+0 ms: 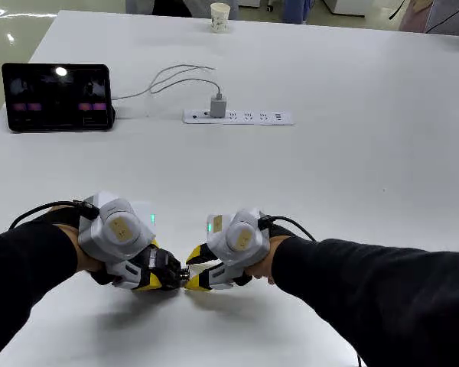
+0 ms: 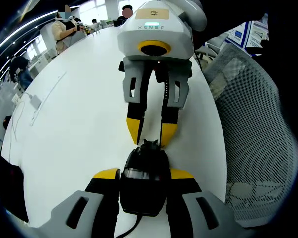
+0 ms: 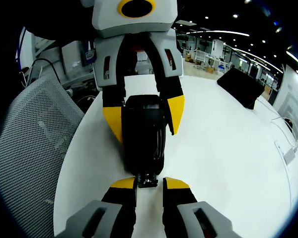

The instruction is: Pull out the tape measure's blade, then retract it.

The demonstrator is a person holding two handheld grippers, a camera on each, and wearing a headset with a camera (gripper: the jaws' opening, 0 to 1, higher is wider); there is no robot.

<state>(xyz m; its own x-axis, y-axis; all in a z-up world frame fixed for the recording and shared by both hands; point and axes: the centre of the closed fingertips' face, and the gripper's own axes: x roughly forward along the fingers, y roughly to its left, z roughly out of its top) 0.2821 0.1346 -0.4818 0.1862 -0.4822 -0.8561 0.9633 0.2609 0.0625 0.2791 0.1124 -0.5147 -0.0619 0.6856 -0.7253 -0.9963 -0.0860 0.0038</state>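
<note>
A black tape measure (image 2: 144, 191) is clamped by its body between the yellow-tipped jaws of my left gripper (image 2: 144, 173), low over the white table (image 1: 306, 176). My right gripper (image 3: 149, 183) faces it nose to nose. Its jaws are closed narrowly on the small blade tip (image 3: 148, 179) at the case mouth. No length of blade shows between case and tip. In the head view the tape measure (image 1: 168, 269) sits between the left gripper (image 1: 159, 277) and the right gripper (image 1: 191, 280) near the table's front edge.
A dark tablet (image 1: 57, 97) stands at the back left. A white power strip (image 1: 239, 117) with a charger and cable lies mid-table, and a paper cup (image 1: 220, 17) sits at the far edge. A grey mesh chair (image 2: 248, 124) is beside the table.
</note>
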